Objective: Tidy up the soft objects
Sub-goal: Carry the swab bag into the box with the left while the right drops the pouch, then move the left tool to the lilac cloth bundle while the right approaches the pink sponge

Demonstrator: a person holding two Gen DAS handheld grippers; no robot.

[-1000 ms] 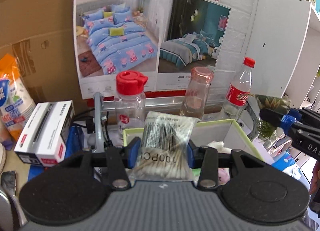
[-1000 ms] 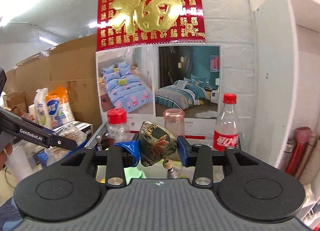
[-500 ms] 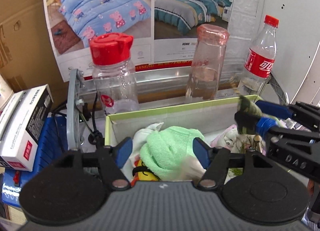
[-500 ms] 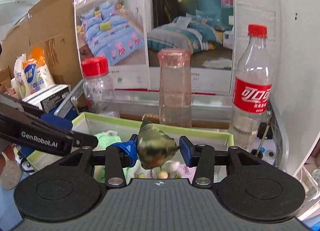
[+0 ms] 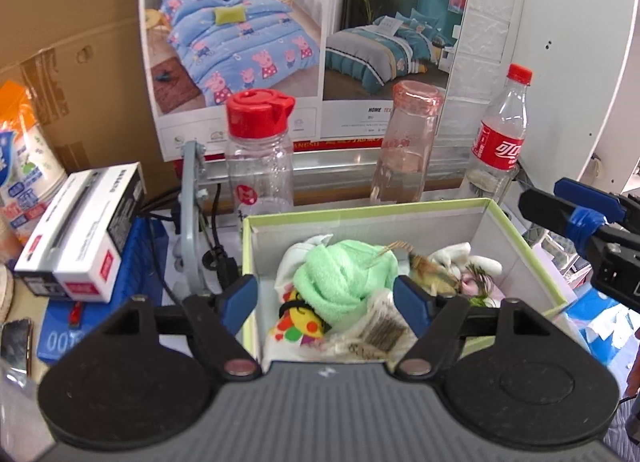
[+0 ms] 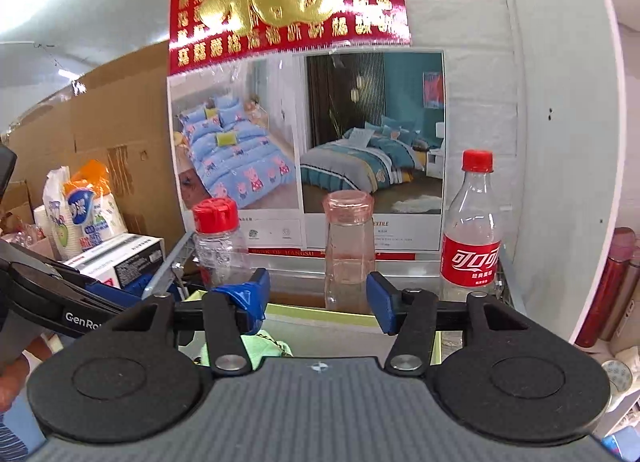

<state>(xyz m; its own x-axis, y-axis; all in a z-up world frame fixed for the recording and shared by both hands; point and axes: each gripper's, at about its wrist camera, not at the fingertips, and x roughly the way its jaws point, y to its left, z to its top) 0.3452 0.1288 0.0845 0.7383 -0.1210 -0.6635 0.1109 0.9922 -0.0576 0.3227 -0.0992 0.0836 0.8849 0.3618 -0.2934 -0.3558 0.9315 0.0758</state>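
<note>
Your left gripper [image 5: 326,298] hangs over the open box [image 5: 516,234], its jaws wide and opening further, the blue pads clear of everything. The bag of cotton swabs [image 5: 376,332] lies loose in the box beneath and between them, tipped against the green towel [image 5: 340,278] — nothing is gripped.

Your right gripper [image 6: 318,302] has its jaws partly apart and opening too, with only empty air between the pads; past them you look at the pink bottle [image 6: 349,250]. From the left camera, its two blue-taped fingers [image 5: 576,213] sit just past the box's right wall.

In the box you have one green towel, one bag of cotton swabs, one bright spotted toy [image 5: 298,322] at the front left, one dark patterned pouch [image 5: 434,274] lying to the right of the towel, and some white cloth [image 5: 464,258] behind it — how many separate white pieces, you cannot tell.

Behind the box stand three bottles: one clear with a red flip lid [image 5: 260,157], the pink one, and one cola bottle [image 5: 500,145]. One white carton [image 5: 80,238] rests on a blue scale [image 5: 132,258] to the left.
</note>
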